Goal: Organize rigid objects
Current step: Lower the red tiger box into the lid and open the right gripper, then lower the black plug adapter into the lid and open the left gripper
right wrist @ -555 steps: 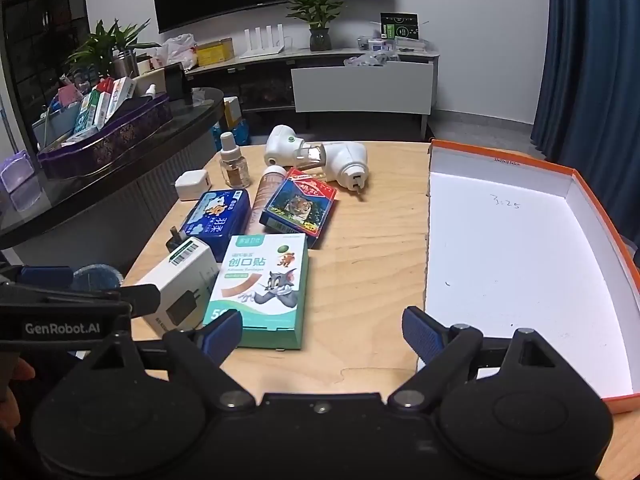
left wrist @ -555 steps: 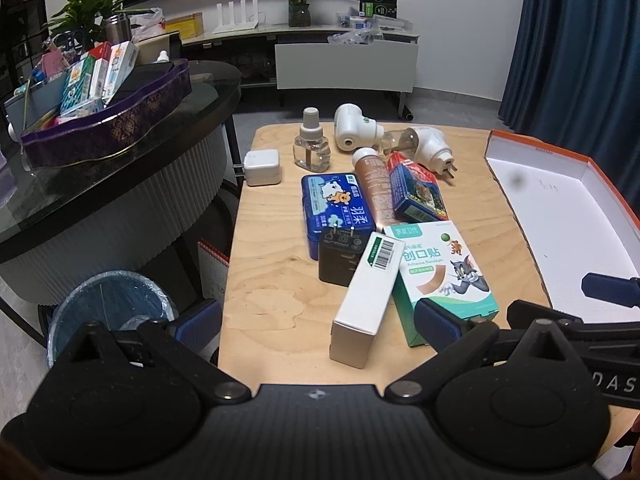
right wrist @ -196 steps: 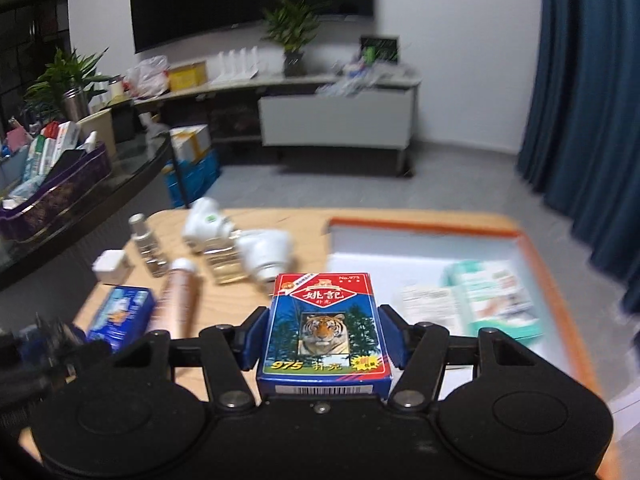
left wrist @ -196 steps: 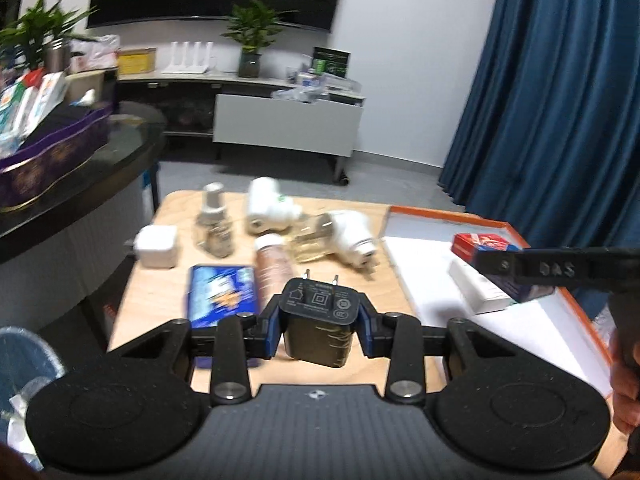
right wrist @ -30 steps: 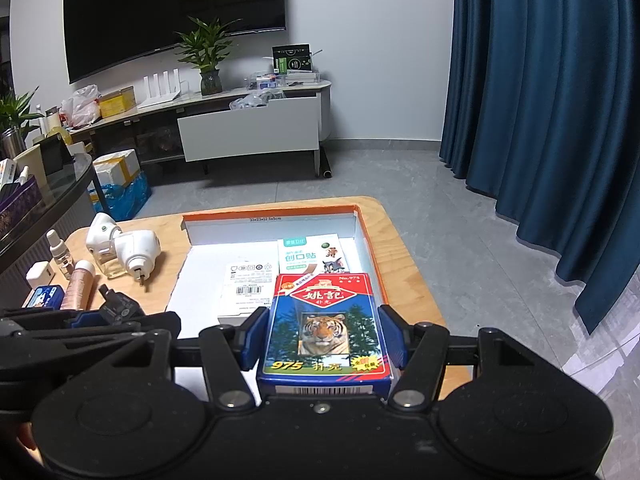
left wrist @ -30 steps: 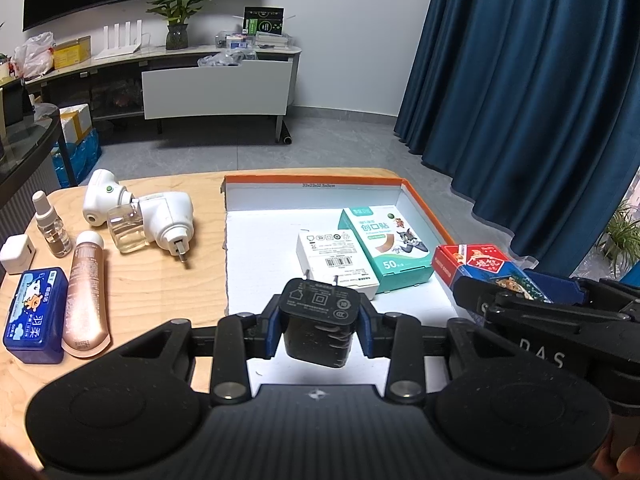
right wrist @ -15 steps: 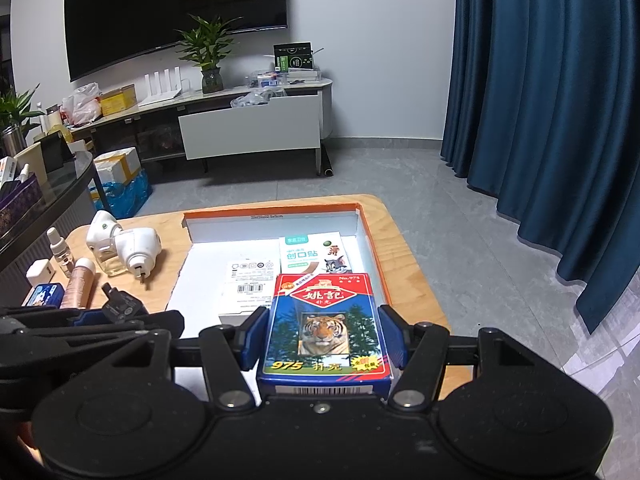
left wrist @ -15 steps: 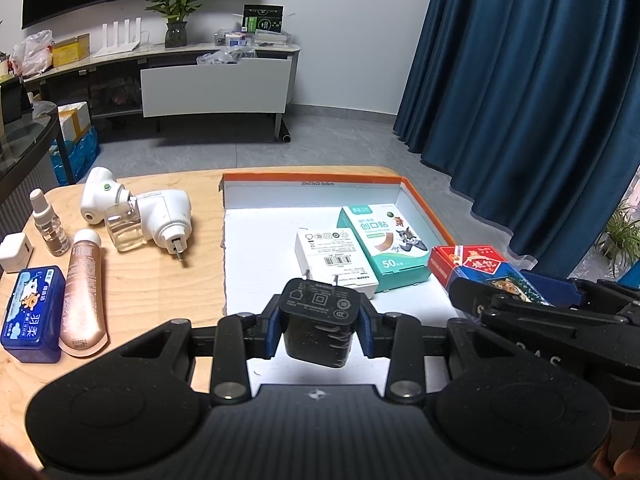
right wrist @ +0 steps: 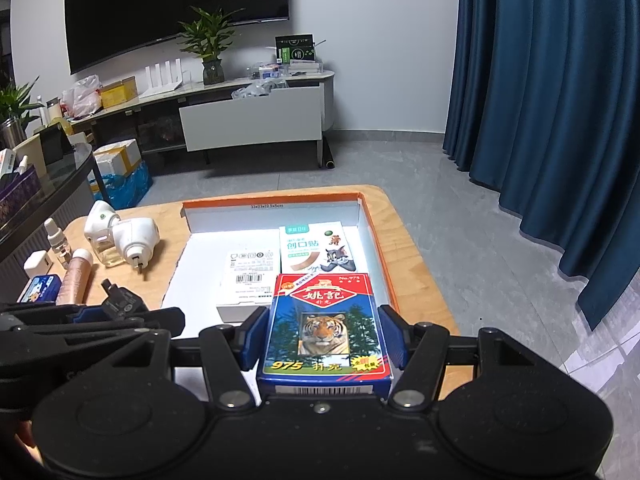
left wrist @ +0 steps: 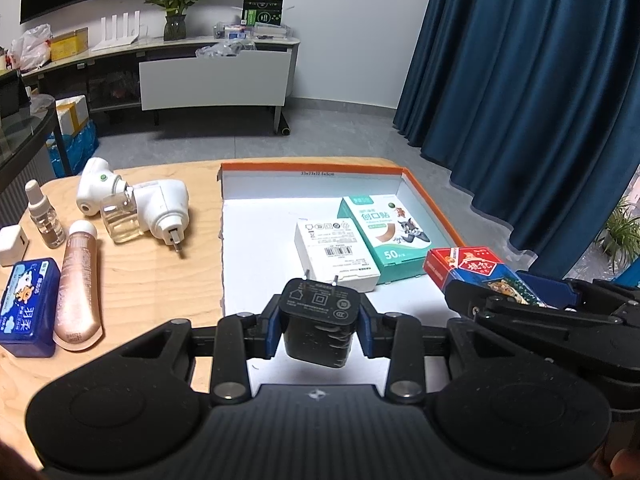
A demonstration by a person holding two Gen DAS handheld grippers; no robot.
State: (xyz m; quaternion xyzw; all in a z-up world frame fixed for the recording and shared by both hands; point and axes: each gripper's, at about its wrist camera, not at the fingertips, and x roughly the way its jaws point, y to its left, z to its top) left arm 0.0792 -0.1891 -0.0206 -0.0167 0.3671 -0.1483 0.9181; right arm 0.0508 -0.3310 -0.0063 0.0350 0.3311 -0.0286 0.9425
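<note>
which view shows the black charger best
The left wrist view: the charger sits centred, clamped in the left gripper, prongs and printed face clear. The right wrist view catches only part of it at the left edge, behind the left gripper's fingers.

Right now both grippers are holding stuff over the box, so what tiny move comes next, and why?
Probably lower the left gripper to set the black plug adapter on the bare white floor of the orange-rimmed box. It hangs over open space in front of the white barcode carton, while the right gripper holds the tiger card pack.
</note>
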